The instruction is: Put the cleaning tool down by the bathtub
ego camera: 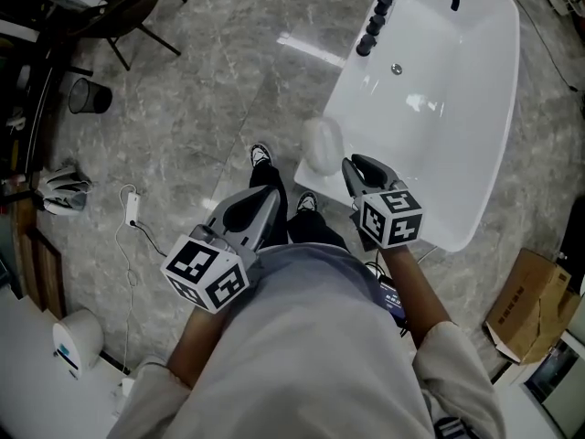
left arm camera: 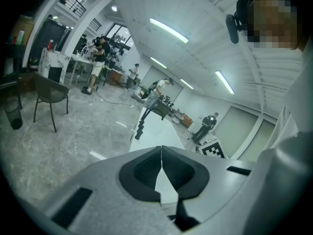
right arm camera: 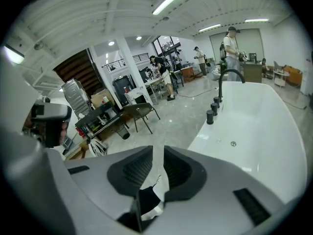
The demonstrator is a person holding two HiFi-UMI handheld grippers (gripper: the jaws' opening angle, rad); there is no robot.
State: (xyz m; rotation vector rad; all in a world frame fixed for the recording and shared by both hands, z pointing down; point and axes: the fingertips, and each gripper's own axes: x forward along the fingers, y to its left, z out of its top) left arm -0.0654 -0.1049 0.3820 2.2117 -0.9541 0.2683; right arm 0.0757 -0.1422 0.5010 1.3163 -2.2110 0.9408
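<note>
A white, rounded cleaning tool [ego camera: 322, 144] lies on the grey floor against the near end of the white bathtub [ego camera: 498, 126]. My right gripper [ego camera: 354, 164] hovers just right of the tool, above the tub's near corner. Its jaws stand a narrow gap apart with nothing between them [right arm camera: 158, 152]. My left gripper [ego camera: 271, 194] is held lower left, over the person's legs, and its jaws meet at the tips on nothing [left arm camera: 161, 150]. The tub [right arm camera: 264, 131] fills the right side of the right gripper view and shows ahead in the left gripper view [left arm camera: 152, 126].
A black faucet [ego camera: 379, 12] stands on the tub's far rim. The person's shoes [ego camera: 262, 156] are on the floor below me. A cable with a power strip [ego camera: 132, 210] lies left, a mesh bin [ego camera: 89, 96] and chair [ego camera: 128, 12] further off, a cardboard box [ego camera: 535, 305] right.
</note>
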